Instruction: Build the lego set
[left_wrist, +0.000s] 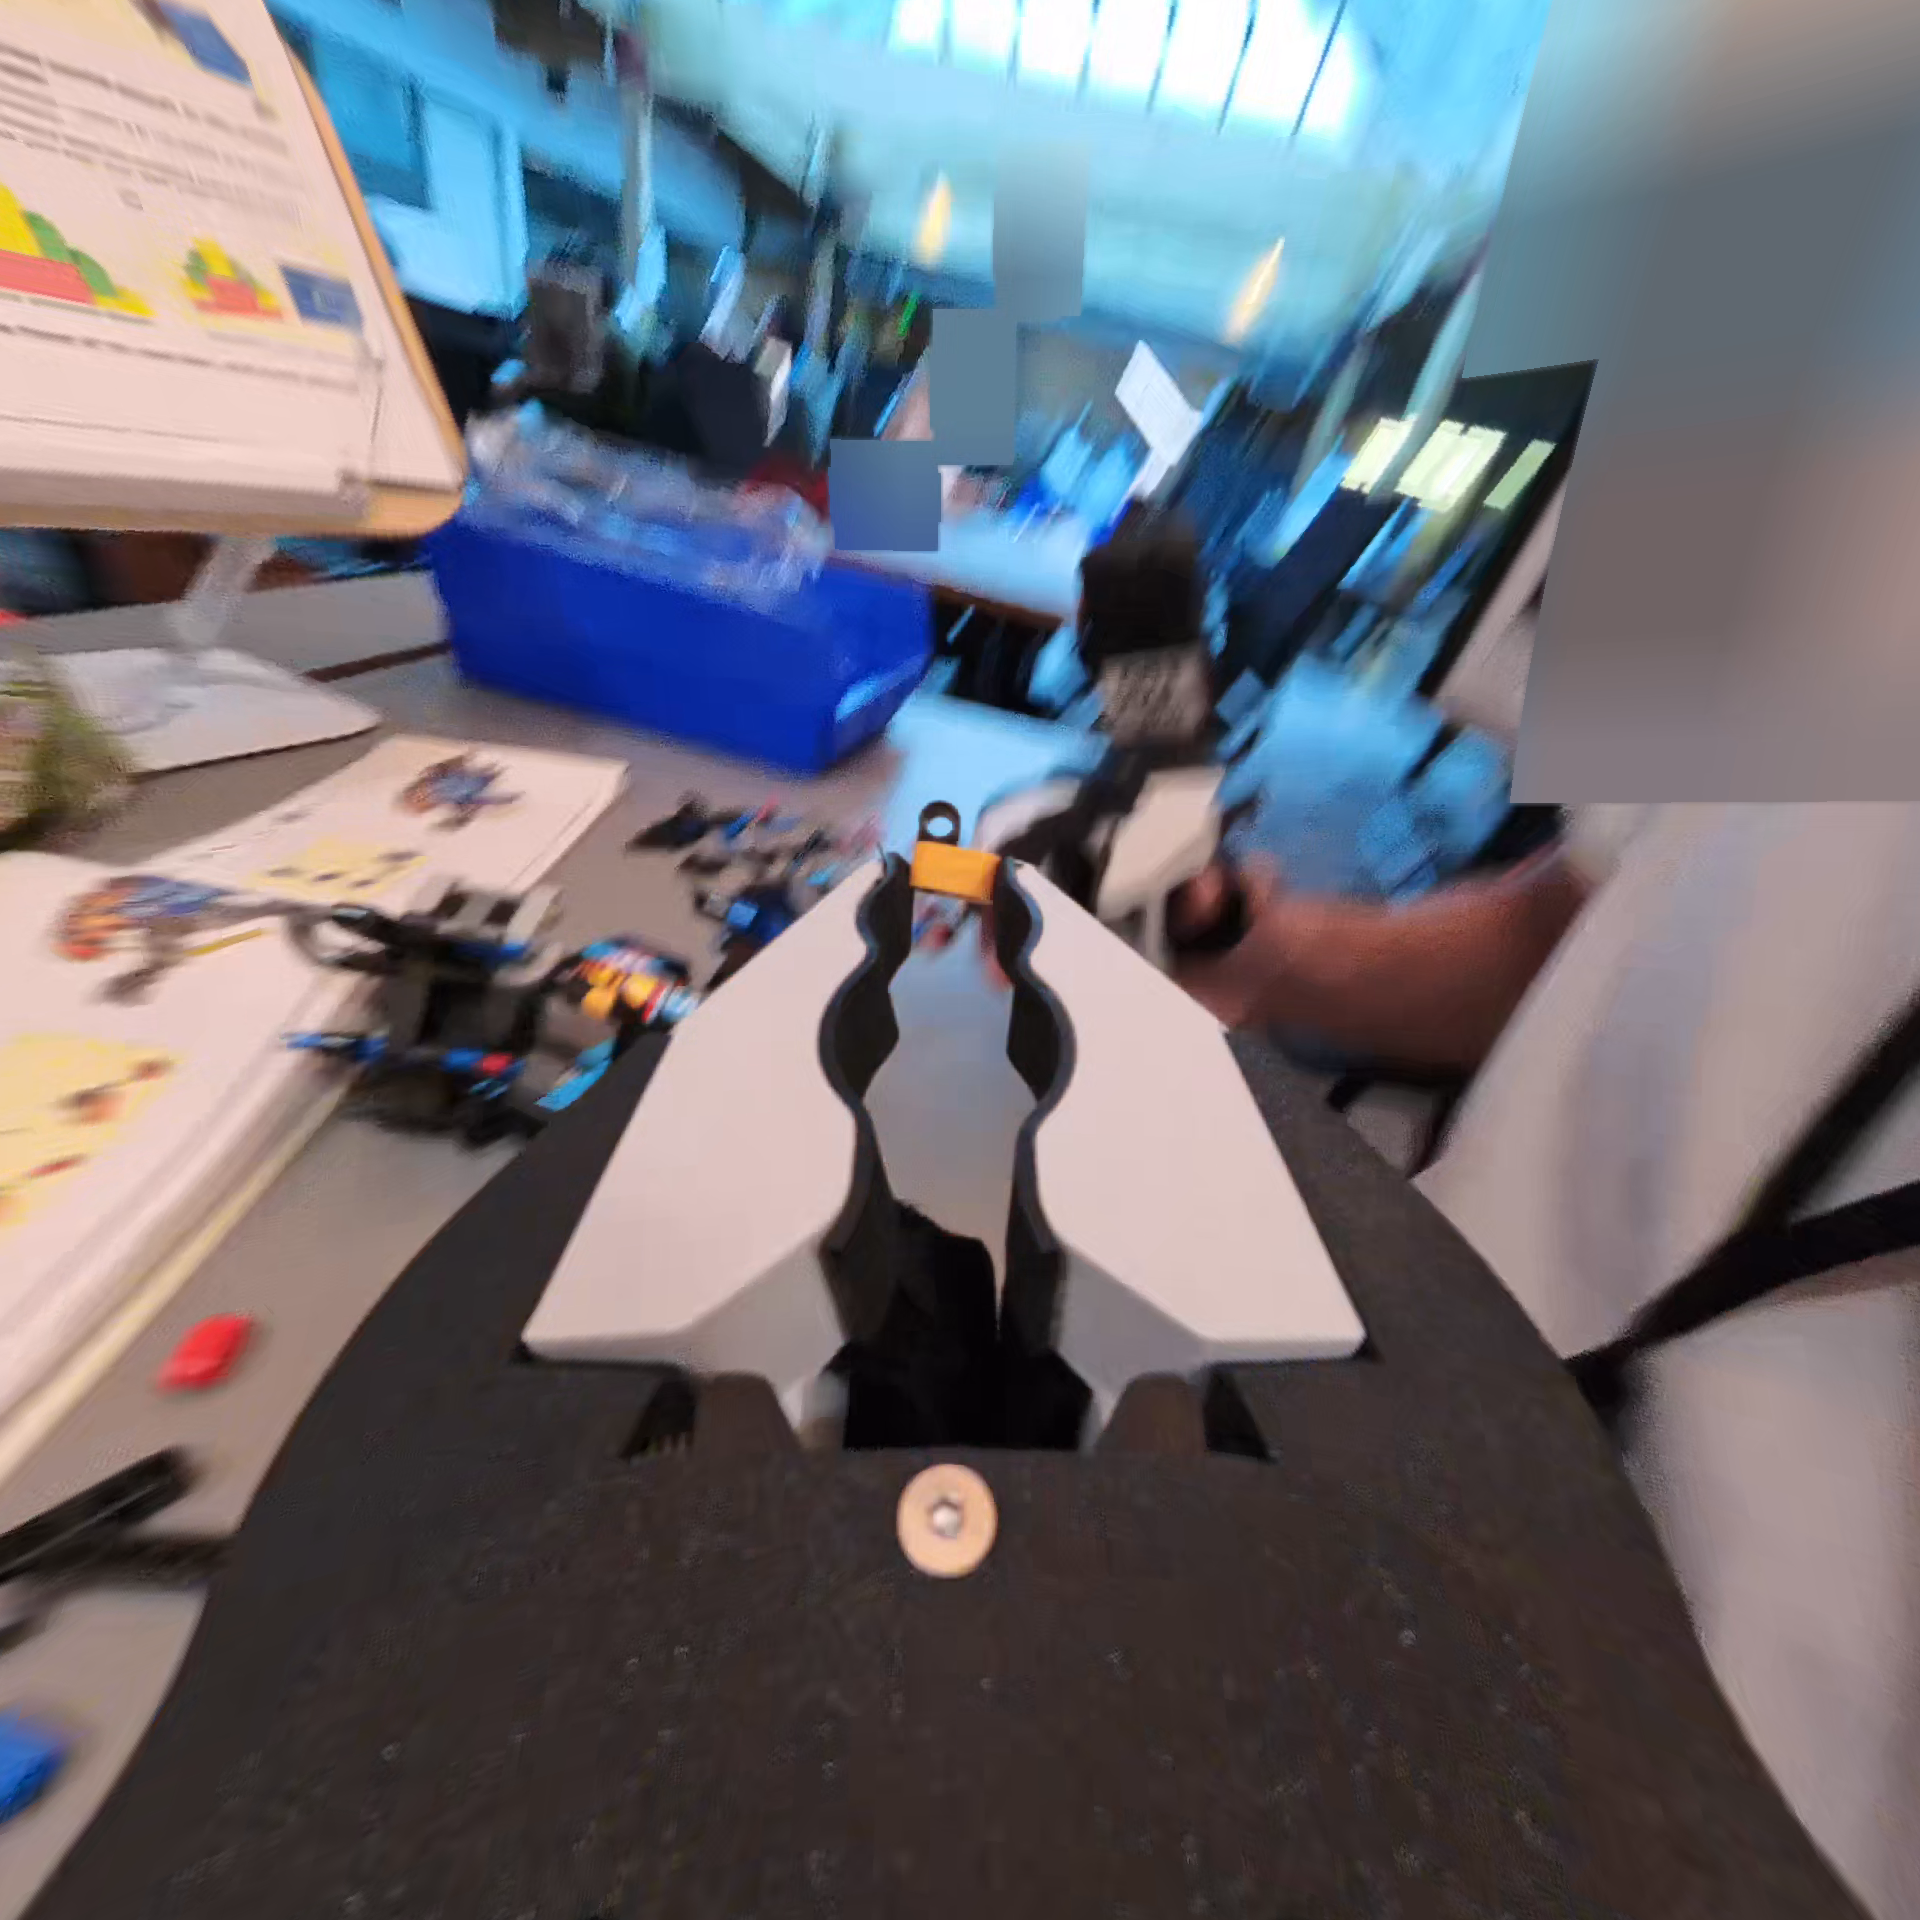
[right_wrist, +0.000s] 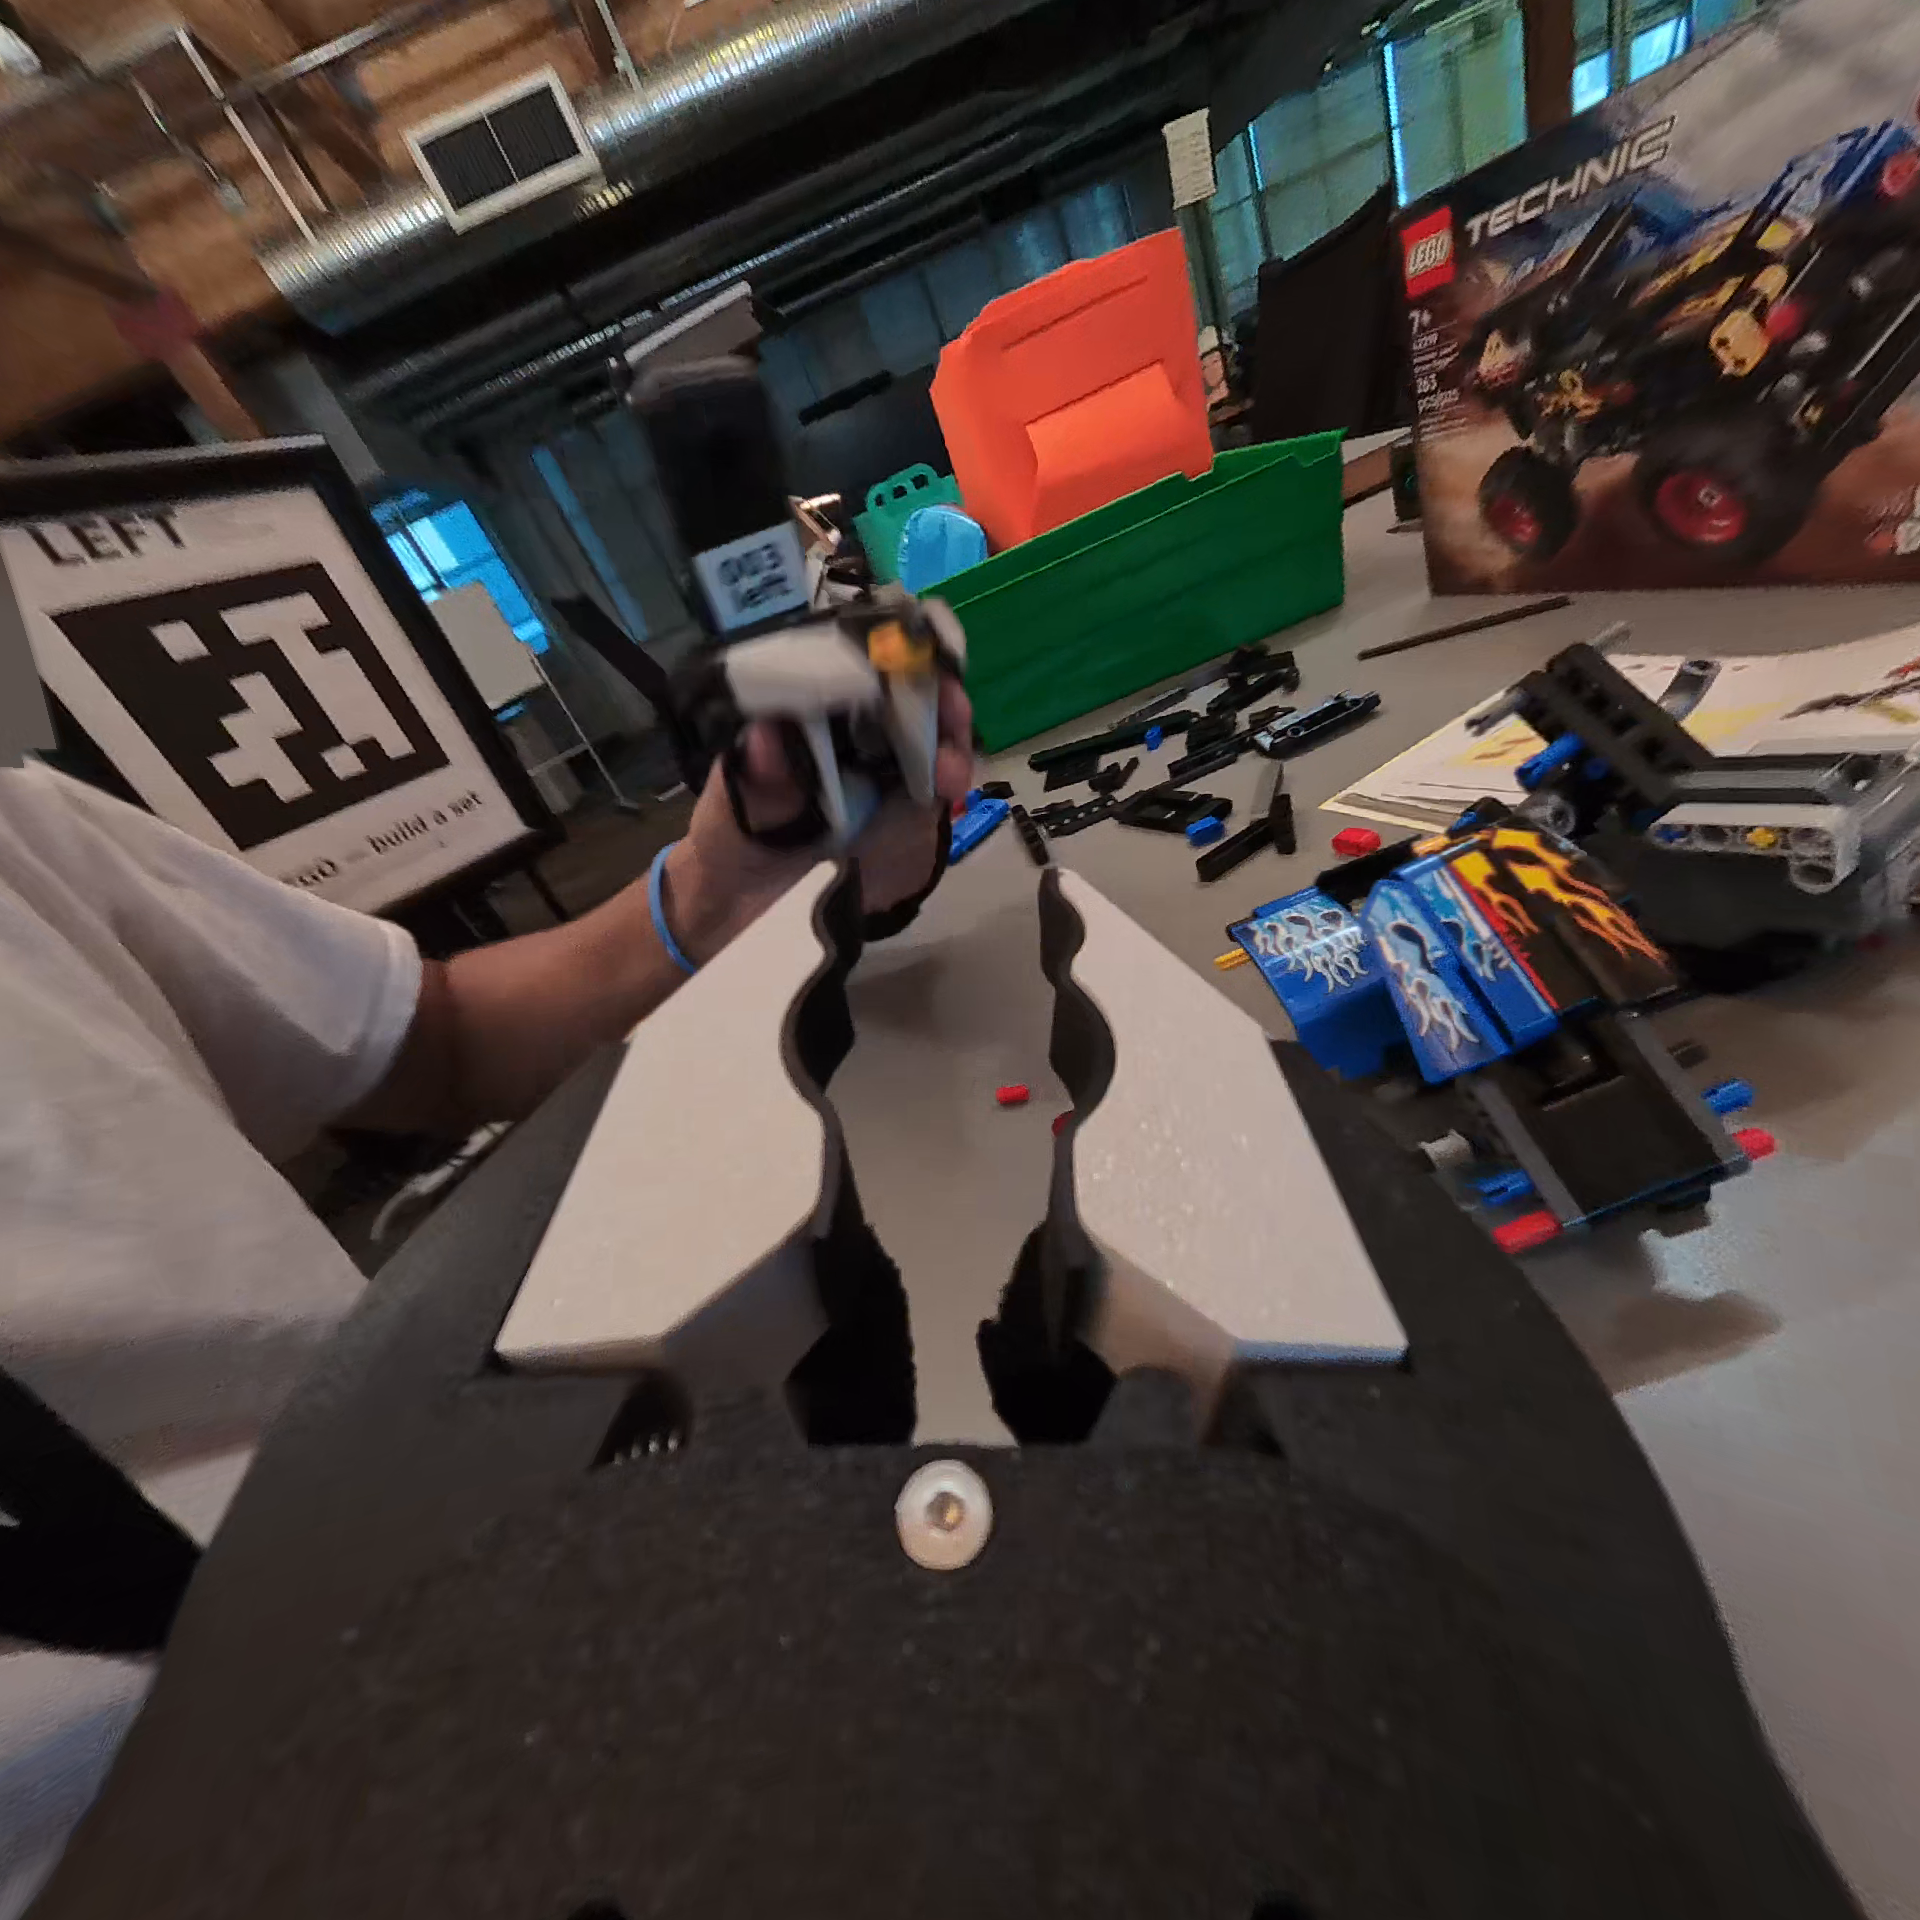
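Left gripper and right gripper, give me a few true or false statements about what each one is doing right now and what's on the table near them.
1. The left gripper is shut on a small yellow piece at its fingertips. True.
2. The right gripper holds a blue panel. False: its jaws stand apart with nothing between them.
3. The green bin holds an orange object. True.
4. The blue flame-patterned panels lie inside the green bin. False: they rest on the grey table, on the partly built model.
5. Loose black pieces lie on the table in front of the green bin. True.
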